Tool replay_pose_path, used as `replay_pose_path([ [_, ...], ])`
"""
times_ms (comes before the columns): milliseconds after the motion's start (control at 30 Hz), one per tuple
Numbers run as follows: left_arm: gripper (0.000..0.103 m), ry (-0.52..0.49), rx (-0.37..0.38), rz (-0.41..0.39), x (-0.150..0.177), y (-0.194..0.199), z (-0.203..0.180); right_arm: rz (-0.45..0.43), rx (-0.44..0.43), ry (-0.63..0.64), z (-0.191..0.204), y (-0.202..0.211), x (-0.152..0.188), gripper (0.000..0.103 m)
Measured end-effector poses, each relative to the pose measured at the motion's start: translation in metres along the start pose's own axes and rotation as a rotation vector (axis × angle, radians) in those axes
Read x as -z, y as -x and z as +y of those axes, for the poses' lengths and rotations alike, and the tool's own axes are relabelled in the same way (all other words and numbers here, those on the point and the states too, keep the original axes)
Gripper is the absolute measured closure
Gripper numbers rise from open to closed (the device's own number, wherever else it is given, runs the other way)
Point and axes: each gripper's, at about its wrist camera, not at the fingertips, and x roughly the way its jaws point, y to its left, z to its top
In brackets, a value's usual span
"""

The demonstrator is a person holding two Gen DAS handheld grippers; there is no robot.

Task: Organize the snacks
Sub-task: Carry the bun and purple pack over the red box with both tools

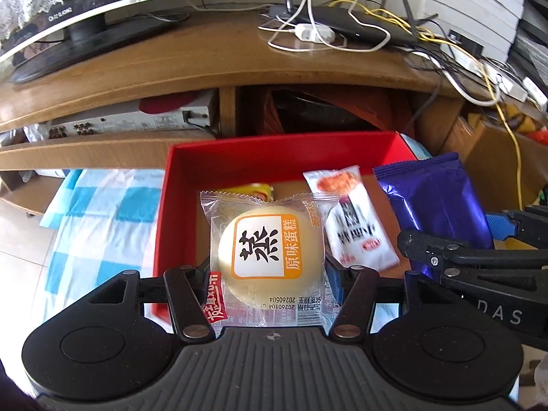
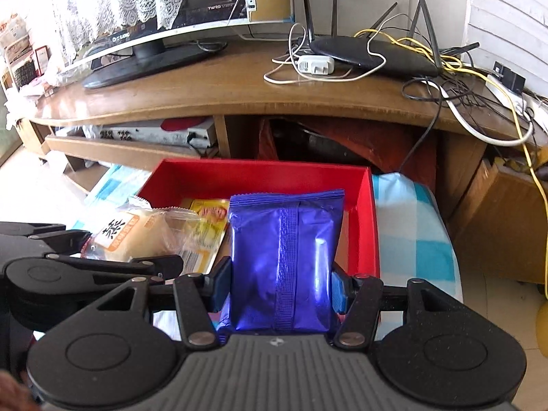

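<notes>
Low in the centre of the left wrist view, the left gripper [image 1: 267,270] tilts steeply down over a red box [image 1: 164,212], its jaws partly closed and pressing on both sides of a steamed cake packet [image 1: 270,250]. That packet is clear plastic around a pale round cake; its orange-bordered label shows a large black character and the words 原味蛋糕, with a red strip at its lower left edge and a printed date, 20260504, along the bottom. Behind it in the box lies a yellow snack packet [image 1: 255,190], mostly hidden. To the right sits a white sachet [image 1: 356,226] with an orange picture and blurred dark lettering — unreadable.

At the right edge of the same view the right gripper reaches in, and the word DAS shows on its body. In the right wrist view the right gripper [image 2: 281,284] also points downward, jaws set wider and clamped on the sides of a blue foil packet [image 2: 284,260], which stands upright with its back seam facing the camera, over the near right part of the red box. No writing shows on the foil.

Beyond the box, a wooden TV stand [image 1: 205,68] carries a monitor [image 1: 85,10] at the upper left and a black router [image 2: 370,51] among tangled cables at the upper right. A blue-and-white checked cloth [image 1: 99,212] lies under the box.
</notes>
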Motion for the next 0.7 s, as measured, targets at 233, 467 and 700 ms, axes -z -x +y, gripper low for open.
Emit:
replay_pose_path([
  [233, 0.038, 0.010, -0.024, 0.001, -0.015, -0.024, 0.005, 0.009, 0.004, -0.006, -0.006, -0.029, -0.016, 0.020],
  [467, 0.039, 0.024, -0.048, 0.039, -0.016, -0.049, 0.010, 0.034, -0.012, 0.003, -0.009, -0.059, -0.016, 0.020],
  [700, 0.039, 0.026, -0.068, 0.065, -0.013, -0.062, 0.013, 0.052, -0.008, 0.016, -0.007, -0.076, -0.013, 0.020],
])
